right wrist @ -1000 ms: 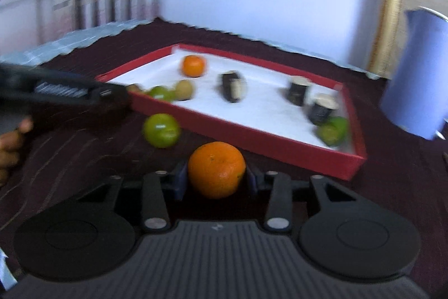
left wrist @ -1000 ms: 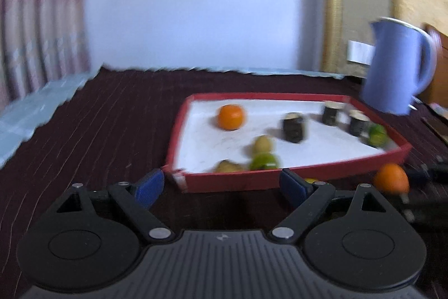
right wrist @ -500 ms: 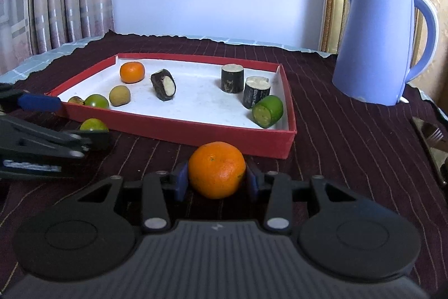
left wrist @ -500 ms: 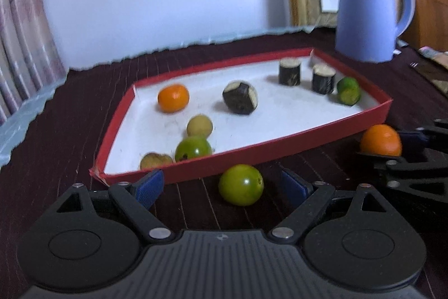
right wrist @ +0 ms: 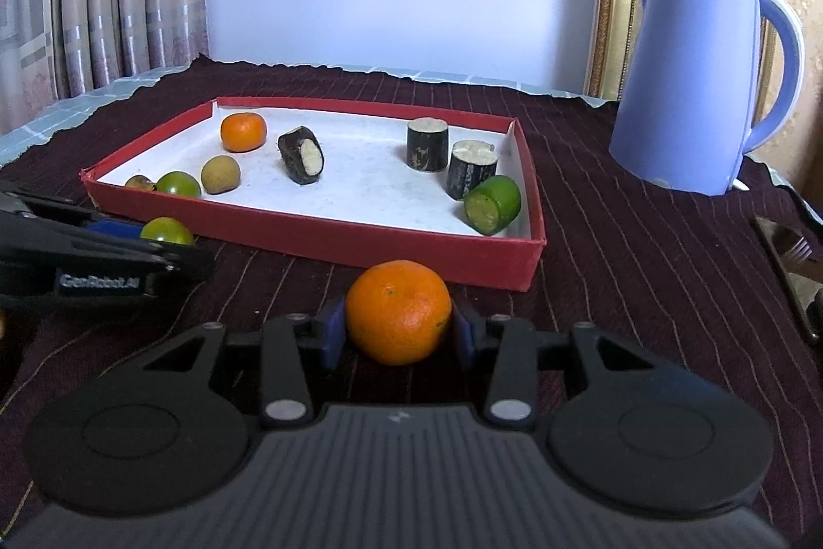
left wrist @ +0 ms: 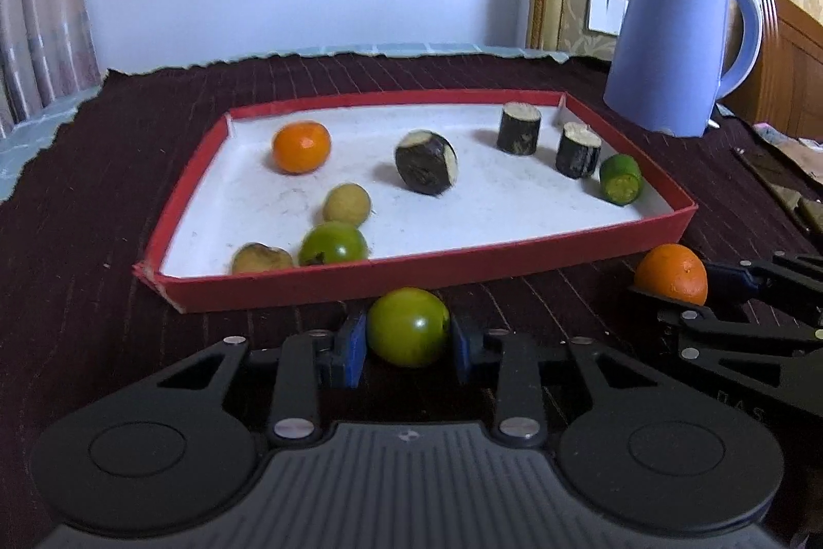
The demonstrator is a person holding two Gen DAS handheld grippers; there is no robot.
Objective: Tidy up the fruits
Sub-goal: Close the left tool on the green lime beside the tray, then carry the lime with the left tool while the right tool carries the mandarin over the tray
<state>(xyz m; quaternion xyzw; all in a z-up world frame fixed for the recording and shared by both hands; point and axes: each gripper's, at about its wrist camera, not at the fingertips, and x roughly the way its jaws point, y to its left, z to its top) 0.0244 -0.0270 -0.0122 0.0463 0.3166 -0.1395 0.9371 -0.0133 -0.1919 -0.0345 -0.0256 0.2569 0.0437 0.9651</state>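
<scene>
A counter (right wrist: 643,240) draped in dark maroon cloth with thin pale stripes carries everything. Nearest, at its front edge, the left gripper (left wrist: 409,338) has its blue pads pressed against both sides of a smooth, round green fruit (left wrist: 408,326), its jaws narrowed to the fruit's width. Beside it, toward the counter's right, the right gripper (right wrist: 398,326) is clamped likewise on a dimpled, round orange (right wrist: 398,311). Both fruits sit on the cloth just outside the front wall of a shallow red cardboard tray (left wrist: 437,263) with a white floor. Inside, at the tray's near left corner, lie a brownish, wrinkled fruit (left wrist: 261,259) and a glossy green fruit (left wrist: 333,243), with a tan, matte round fruit (left wrist: 346,204) just behind. Farther back left sits a second orange (left wrist: 301,147). Mid-tray, a dark-skinned cylinder chunk (left wrist: 426,162) lies tilted, showing a pale cut face. Toward the far right corner stand two upright dark chunks (left wrist: 518,128), and a green cut piece (left wrist: 621,179) lies against the right wall. Beyond the tray, at the counter's far right, stands a smooth blue kettle (left wrist: 674,45).
</scene>
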